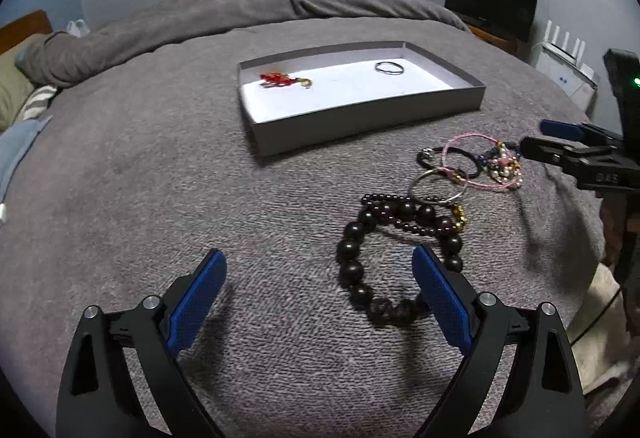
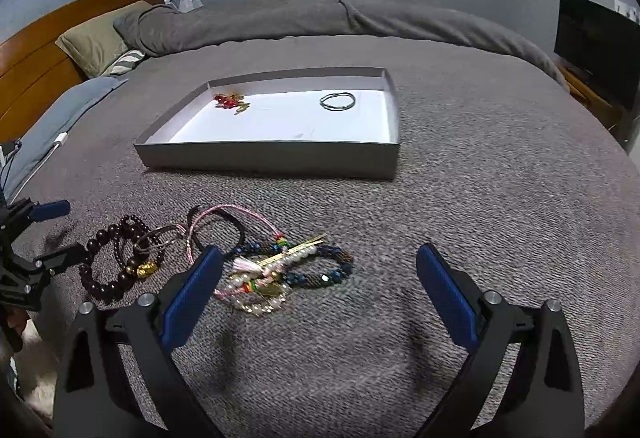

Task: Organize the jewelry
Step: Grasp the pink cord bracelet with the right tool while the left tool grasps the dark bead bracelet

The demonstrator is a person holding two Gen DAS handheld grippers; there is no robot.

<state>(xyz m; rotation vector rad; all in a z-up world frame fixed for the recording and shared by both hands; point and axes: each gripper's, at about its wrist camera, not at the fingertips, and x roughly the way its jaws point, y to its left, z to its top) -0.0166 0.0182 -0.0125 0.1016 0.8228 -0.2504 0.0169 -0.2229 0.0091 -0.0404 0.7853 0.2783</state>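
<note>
Grey blanket (image 2: 460,198) covers the bed, and on it a shallow box (image 2: 272,158) already holds a red charm (image 2: 228,101) and a thin ring (image 2: 338,100). Nearer the cameras lies the unsorted jewelry: a dark bead bracelet (image 1: 356,262), a metal bangle (image 1: 438,187), and a tangle of cords and pearls (image 2: 280,274).

The bead bracelet looks the heaviest piece, yet light all the same; its beads are hard and smooth, likely strung on elastic, so it should sag and roll if pinched at one bead. A grip across the strand between two beads seems safest. The tangle is soft and will probably drag neighbours along; the bangle is stiff and slippery.

Left gripper (image 1: 320,270) is spread wide and empty, above the blanket, its right-hand finger in front of the bead bracelet's edge; whether it touches, I cannot tell. Right gripper (image 2: 320,266) is likewise wide and holds nothing, the tangle lying just ahead of its left finger.
</note>
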